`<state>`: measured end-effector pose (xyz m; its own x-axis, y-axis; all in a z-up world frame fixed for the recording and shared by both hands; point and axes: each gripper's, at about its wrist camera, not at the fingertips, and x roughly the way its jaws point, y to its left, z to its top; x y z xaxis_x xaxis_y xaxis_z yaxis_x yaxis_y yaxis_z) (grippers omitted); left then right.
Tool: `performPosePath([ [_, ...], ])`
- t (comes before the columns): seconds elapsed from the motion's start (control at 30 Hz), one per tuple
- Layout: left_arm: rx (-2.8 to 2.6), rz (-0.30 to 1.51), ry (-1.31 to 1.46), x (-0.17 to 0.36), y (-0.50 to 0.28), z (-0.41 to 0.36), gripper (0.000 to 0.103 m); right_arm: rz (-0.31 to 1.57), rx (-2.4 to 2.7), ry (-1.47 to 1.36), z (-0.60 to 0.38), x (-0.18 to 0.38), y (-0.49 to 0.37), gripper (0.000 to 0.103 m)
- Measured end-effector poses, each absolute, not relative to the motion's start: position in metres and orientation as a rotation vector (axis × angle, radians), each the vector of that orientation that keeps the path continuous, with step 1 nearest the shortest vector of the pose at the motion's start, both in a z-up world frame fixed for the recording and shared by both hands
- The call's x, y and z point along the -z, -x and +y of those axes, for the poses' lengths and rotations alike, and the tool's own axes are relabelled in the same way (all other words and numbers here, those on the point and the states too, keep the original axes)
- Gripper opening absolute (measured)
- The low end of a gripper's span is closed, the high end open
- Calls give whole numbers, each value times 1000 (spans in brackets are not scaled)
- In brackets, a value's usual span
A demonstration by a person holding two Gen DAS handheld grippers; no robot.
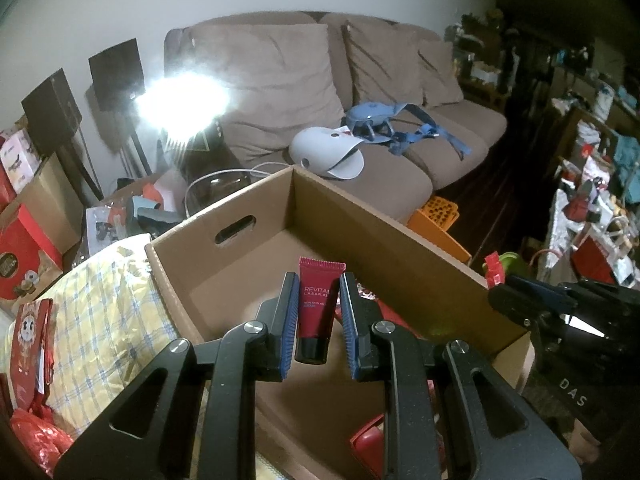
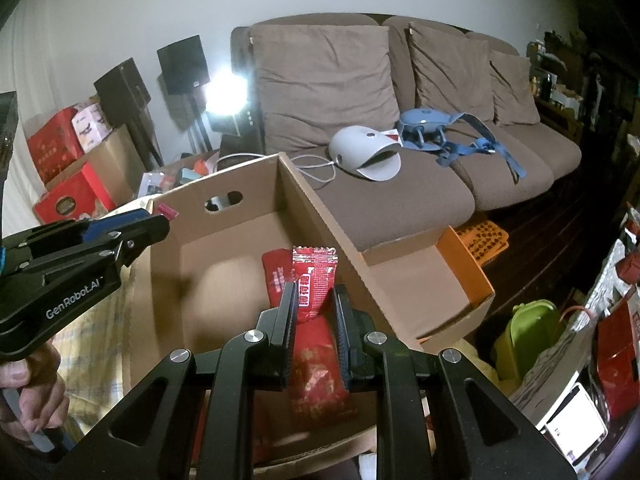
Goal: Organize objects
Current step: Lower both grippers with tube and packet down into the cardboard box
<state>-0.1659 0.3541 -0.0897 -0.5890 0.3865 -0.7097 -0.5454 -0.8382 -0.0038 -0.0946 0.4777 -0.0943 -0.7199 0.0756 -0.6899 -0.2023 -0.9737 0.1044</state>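
My left gripper (image 1: pixel 319 286) is shut on a dark red cream tube (image 1: pixel 316 312), cap toward me, held above the open cardboard box (image 1: pixel 248 208). My right gripper (image 2: pixel 314 294) is shut on a small red snack packet (image 2: pixel 314 276), held over the same box (image 2: pixel 320 216). Red packets (image 2: pixel 320 376) lie on the box floor below it. The right gripper shows at the right of the left wrist view (image 1: pixel 520 300), the packet's tip (image 1: pixel 494 270) sticking out. The left gripper shows at the left of the right wrist view (image 2: pixel 160 224).
A brown sofa (image 2: pixel 400 80) stands behind the box with a white dome device (image 2: pixel 364 152) and a blue strap harness (image 2: pixel 440 132). An orange crate (image 2: pixel 480 240) sits on the floor. Red boxes (image 2: pixel 68 196), a yellow checked cloth (image 1: pixel 100 300) and clutter lie left.
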Motion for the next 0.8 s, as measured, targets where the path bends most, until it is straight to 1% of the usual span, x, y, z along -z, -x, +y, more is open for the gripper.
performPosePath([
  [0.8,-2390,293,1034,94,172,353,19,250,-2759,1142,476,102,99,16],
])
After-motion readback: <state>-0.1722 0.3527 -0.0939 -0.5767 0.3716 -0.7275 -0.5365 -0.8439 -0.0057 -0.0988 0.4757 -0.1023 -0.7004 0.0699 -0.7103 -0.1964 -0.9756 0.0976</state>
